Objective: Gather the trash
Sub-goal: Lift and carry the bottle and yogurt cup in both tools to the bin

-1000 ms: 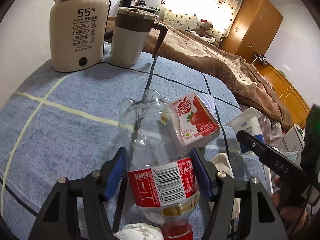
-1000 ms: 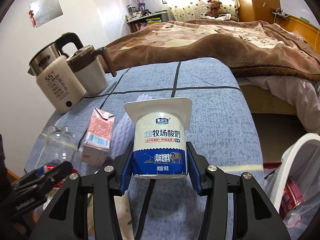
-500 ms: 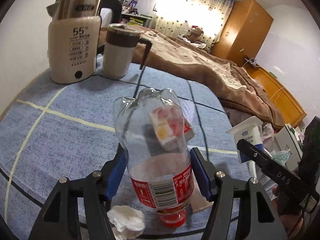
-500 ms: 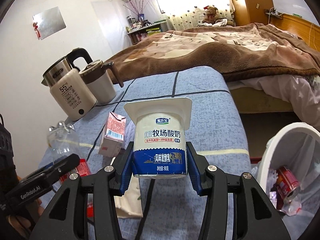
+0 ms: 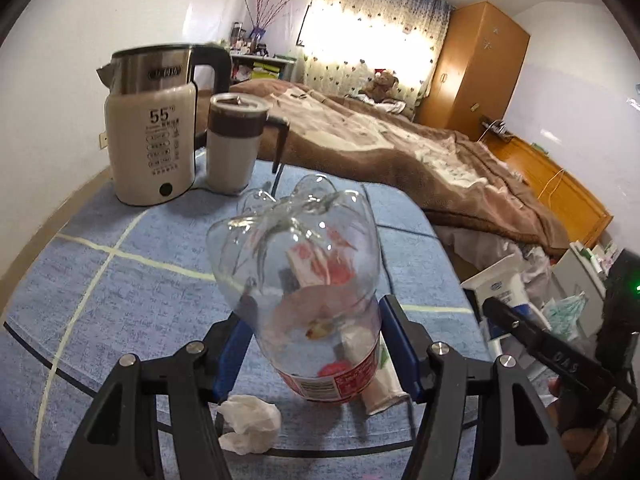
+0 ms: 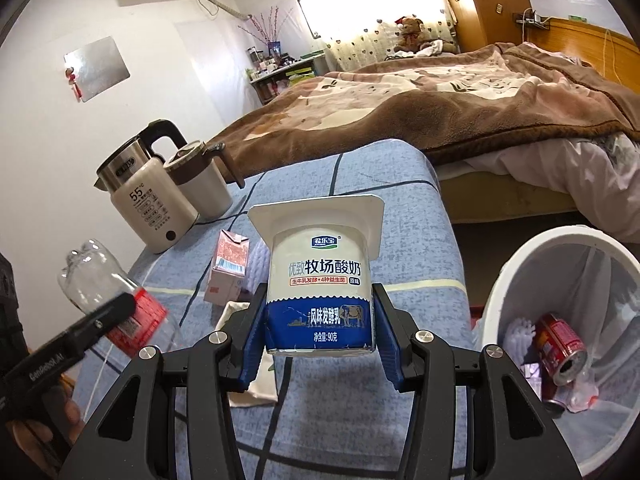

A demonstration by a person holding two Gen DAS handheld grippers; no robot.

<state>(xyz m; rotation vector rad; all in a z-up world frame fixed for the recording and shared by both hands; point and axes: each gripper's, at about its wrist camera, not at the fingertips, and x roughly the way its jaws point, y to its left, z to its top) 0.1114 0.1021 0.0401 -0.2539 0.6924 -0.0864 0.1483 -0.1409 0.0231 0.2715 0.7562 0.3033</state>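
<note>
- Left claw point(image 5: 316, 348) pinching a clear plastic bottle point(image 5: 296, 276), blue pads against its sides just above the red label; bottle held base-forward, lifted off the surface point(image 5: 120, 280).
- Right claw point(image 6: 319, 334) pressed onto a yogurt cup point(image 6: 320, 280), pads against its blue lower band; cup upside down, white flange on top, raised over the surface edge.
- On the cup: Chinese print, with "90" in the bottom line.
- Under the left claw: crumpled white tissue point(image 5: 250, 422) lying on the blue cloth.
- Beyond the cup, on the surface: pink drink carton point(image 6: 228, 266), standing, barcode facing the camera.
- At the far corner: cream electric kettle point(image 5: 154, 136) marked "55", with a brown-lidded jug point(image 5: 234, 142) just beside it.
- Surface covered in blue cloth crossed by pale and dark lines.
- To the right, lower down: white trash bin point(image 6: 504, 280) with a liner, holding a red can point(image 6: 560, 350) and wrappers.
- Behind: bed under a brown blanket point(image 6: 440, 96), teddy bear point(image 6: 412, 28) by a sunlit curtain, wooden wardrobe point(image 5: 472, 68), white walls.
</note>
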